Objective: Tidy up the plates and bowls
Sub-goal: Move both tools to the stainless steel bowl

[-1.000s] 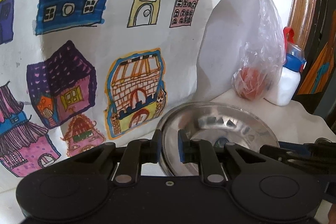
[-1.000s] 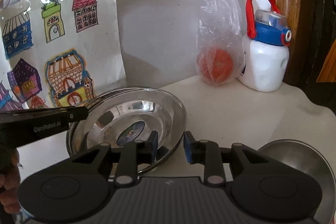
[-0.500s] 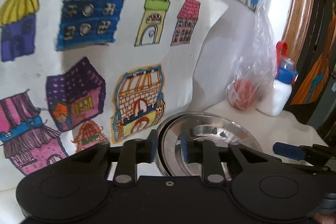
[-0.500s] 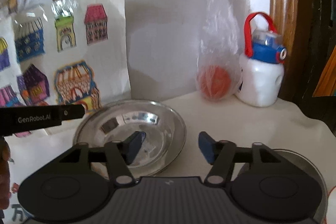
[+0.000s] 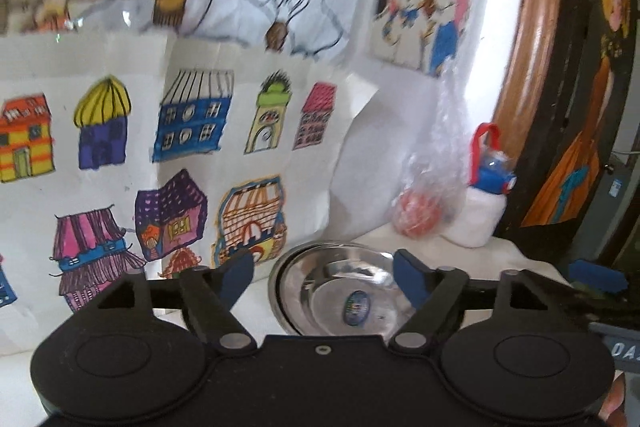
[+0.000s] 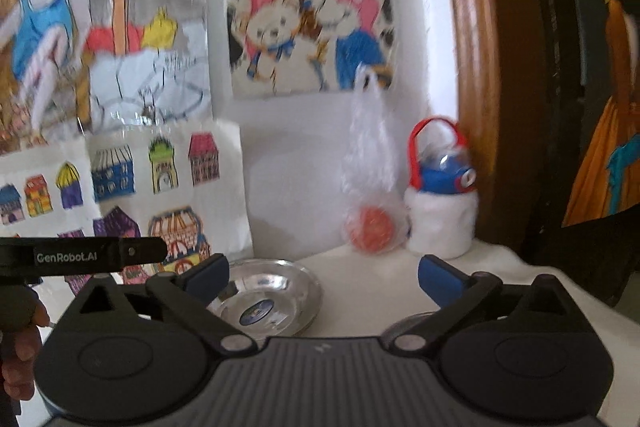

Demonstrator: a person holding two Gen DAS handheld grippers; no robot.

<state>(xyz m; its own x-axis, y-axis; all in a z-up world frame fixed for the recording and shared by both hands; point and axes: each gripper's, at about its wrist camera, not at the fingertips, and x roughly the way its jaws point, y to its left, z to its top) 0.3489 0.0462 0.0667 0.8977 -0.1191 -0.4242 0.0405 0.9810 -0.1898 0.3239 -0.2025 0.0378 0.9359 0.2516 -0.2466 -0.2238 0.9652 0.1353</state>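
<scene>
— Our left tongs [image 5: 324, 277] and right tongs [image 6: 323, 277] have just been opening; both are standing apart, gripping nothing.

— And the shiny round steel plate [image 5: 340, 291]?

— It's lying on the white bench [image 6: 368, 291], near the drawings.

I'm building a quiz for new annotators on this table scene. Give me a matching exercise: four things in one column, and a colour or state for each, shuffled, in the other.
Things:
1. steel plate
2. water bottle
3. plastic bag
4. right hand-held gripper

States:
A. holds an orange ball
B. jaws wide open, nothing between them
C. white body, blue lid, red handle
D. lies flat on the table, sticker in its middle

Pairs: 1-D, 2-C, 3-A, 4-B
</scene>
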